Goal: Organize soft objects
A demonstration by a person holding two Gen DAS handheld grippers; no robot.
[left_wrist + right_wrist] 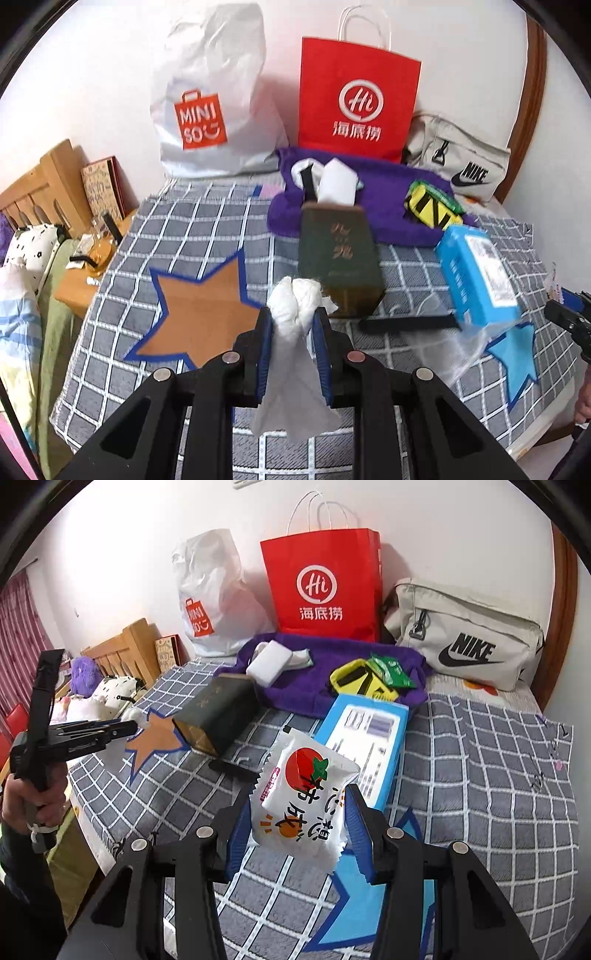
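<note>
My left gripper is shut on a crumpled white tissue and holds it above the checked cloth, near the orange star patch. The right wrist view shows the same left gripper at the left, a hand gripping its handle. My right gripper is shut on a white snack packet with a red tomato print, lifted over the blue star patch. Behind lie a purple towel with a white sponge, a yellow pouch and a green sachet.
A dark green box and a blue carton lie mid-table, with a black strip between them. A white Miniso bag, red paper bag and beige Nike bag stand against the wall. A wooden bed frame is left.
</note>
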